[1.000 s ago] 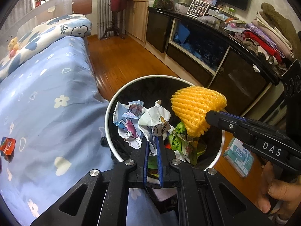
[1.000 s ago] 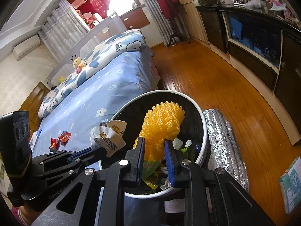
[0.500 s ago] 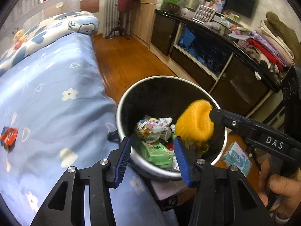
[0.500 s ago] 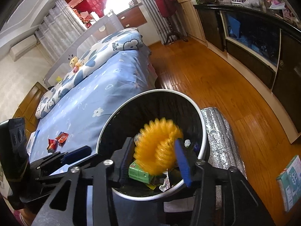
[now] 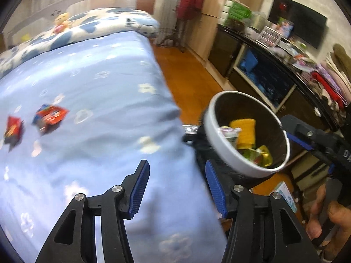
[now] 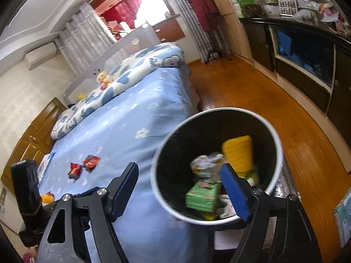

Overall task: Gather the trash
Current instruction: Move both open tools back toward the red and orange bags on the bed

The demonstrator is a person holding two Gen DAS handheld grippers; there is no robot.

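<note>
Since the earlier frames, the yellow foam-net fruit sleeve [image 6: 238, 153] and the crumpled printed paper wrapper [image 6: 206, 164] have dropped from the tools into the round white-rimmed black waste bin [image 6: 274, 131], and the left view has swung from the bin toward the bed. The left tool [image 5: 175, 188] has just been opening; its blue pads stand spread with nothing between them, over the pale blue flower-print bedsheet [image 5: 98, 87]. The right tool [image 6: 179, 190] has likewise just been opening and stands wide and empty, its right pad in front of the bin's mouth.

Remaining trash: two crinkled red snack wrappers [image 5: 49, 116] lie side by side on the sheet, well apart from the bin; a small yellow scrap [image 6: 47, 197] lies at the bed's near edge in the right view. The wrappers look feather-light, thin, soft and probably slick; they cannot break, though they may slide or fold away from a pad. A raised crumpled edge or corner appears the best place to pinch, pressing lightly into the yielding sheet without gathering its cloth.
</note>
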